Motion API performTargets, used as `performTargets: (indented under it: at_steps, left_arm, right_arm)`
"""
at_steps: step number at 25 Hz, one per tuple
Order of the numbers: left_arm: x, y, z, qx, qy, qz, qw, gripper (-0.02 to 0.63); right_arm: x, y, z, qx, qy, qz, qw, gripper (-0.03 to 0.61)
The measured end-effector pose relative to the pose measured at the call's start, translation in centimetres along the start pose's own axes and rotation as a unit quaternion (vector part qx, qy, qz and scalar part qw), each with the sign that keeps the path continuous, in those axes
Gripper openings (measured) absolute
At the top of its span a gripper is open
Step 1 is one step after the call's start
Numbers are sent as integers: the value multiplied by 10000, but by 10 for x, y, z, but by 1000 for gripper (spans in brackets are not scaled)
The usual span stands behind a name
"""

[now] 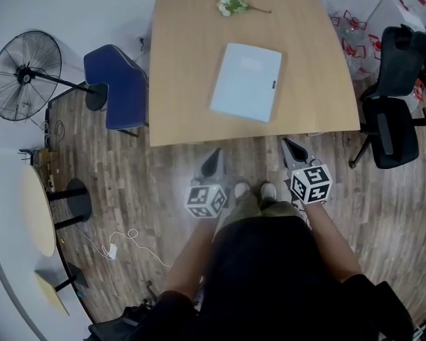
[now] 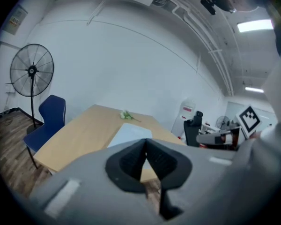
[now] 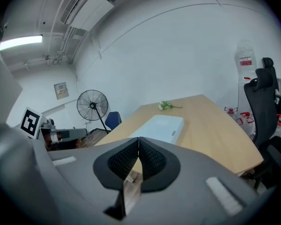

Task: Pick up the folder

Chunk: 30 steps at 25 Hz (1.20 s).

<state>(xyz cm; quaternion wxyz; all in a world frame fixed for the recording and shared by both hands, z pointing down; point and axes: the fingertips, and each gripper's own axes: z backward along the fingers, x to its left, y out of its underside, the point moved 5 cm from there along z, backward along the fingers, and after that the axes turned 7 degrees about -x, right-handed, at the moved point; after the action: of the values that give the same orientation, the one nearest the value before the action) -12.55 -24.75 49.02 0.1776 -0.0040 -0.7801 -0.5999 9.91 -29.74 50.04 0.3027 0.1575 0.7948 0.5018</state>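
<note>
The pale blue folder [image 1: 246, 82] lies flat and closed near the middle of the wooden worktop [image 1: 177, 112], slightly askew to its edges. A sprig of white flowers [image 1: 231, 4] rests near the worktop's far edge. The person stands just off the worktop's near edge and holds both grippers low over the floor, short of that edge. The left gripper [image 1: 213, 160] and the right gripper [image 1: 292, 150] each have their jaws pressed together with nothing between them. That fits an approach rather than a grasp, since neither is within reach of the folder yet. Both point toward the worktop and a little downward, so each gripper view looks over the near edge at the folder. A blue chair [image 1: 117, 84] stands at the worktop's left side and a black office chair [image 1: 394, 112] at its right, which likely explains coming in from the near edge. The jaws will need to part before taking the thin folder by an edge.
</note>
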Motion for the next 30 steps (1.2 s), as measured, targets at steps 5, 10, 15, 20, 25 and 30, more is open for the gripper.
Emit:
performTargets:
  at_steps: [5,10,15,20,25,30]
  left_arm:
    - [56,5,-40,156,-168,279,9993,13]
    - [102,14,-83,410,-227,342,9983,60]
    - [137,31,-124,840,-42,541,9950,147]
    - [164,51,-164,1183,139,643,9908,218]
    - [186,68,-197,1397,227,702,9874,245]
    - [199,85,-220,1600,304,1005,9815,291]
  right_arm:
    - [-15,11,-39,195,371,-395,9983,27]
    - [-40,26,-74,416,745,-731,9937,91]
    - [-59,47,-111,713,887,-1038,9881,142]
    - [-70,69,-146,896,966,-1408,9812,200]
    - [-79,97,-176,1147,850,-1963,9701,248]
    - [-90,106,-190,1059,1007,-2383,9601,305]
